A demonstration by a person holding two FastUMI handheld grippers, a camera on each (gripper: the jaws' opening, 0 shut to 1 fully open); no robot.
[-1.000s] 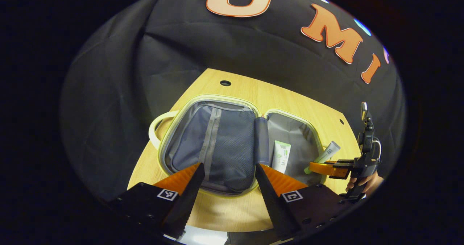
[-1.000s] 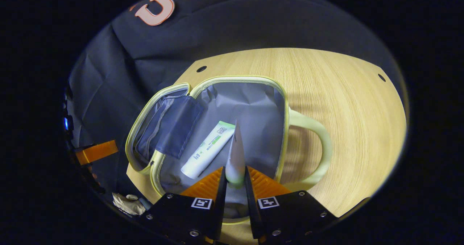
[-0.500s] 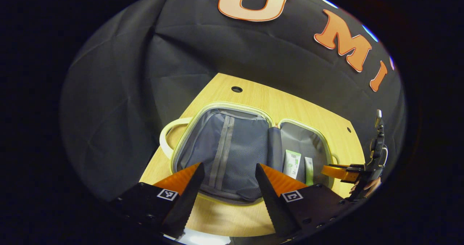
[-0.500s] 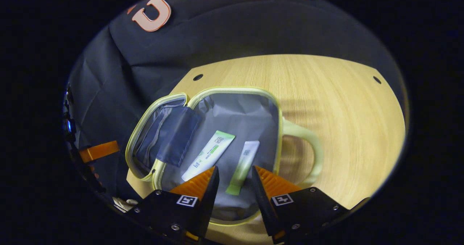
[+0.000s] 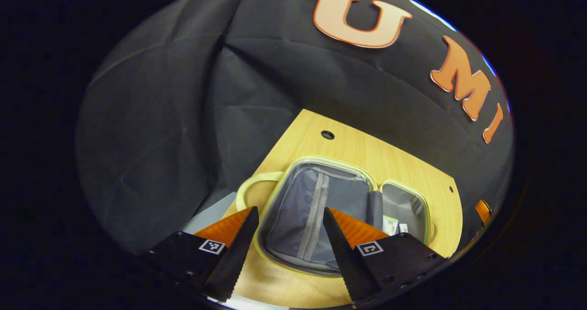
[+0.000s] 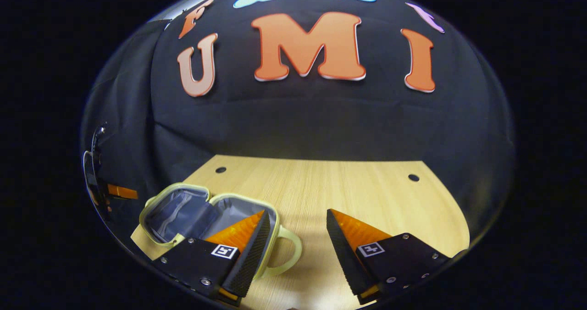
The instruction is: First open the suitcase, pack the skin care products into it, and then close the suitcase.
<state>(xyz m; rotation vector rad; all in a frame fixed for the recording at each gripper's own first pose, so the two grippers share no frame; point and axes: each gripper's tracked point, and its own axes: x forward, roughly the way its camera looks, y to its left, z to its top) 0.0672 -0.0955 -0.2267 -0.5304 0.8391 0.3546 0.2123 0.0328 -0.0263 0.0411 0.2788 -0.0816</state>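
Lying open on the table [image 5: 348, 149], the suitcase [image 5: 321, 209] sits just ahead of the left gripper [image 5: 291, 218], whose two fingers are spread wide with nothing between them. Seen through that gap is the nearer half of the case, grey lined with a zip strip running down its mesh pocket. Its pale yellow-green rim runs all round, and a handle [image 5: 250, 188] of the same colour loops out ahead and to the left of the left finger. The farther half [image 5: 406, 207] lies flat beyond the right finger, joined to the near half along a dark hinge band. In it, two tubes [image 5: 394, 225] show as small white and green ends just above the right finger; the rest of them is hidden behind that finger. A round hole [image 5: 327, 134] marks the table ahead of the case.

In the right gripper view, the right gripper [image 6: 293, 229] hangs above the table [image 6: 348, 190], its fingers also held wide and empty. The suitcase [image 6: 183, 209] lies ahead and to the left of it, both halves open upward. The left finger covers part of the nearer half, so its contents cannot be made out here. A handle [image 6: 289, 250] curves out beside that finger, into the gap between the two. Bare wood lies ahead of the right finger, with two small holes near the far edge. The other gripper [image 6: 114, 191] shows small at the far left edge.
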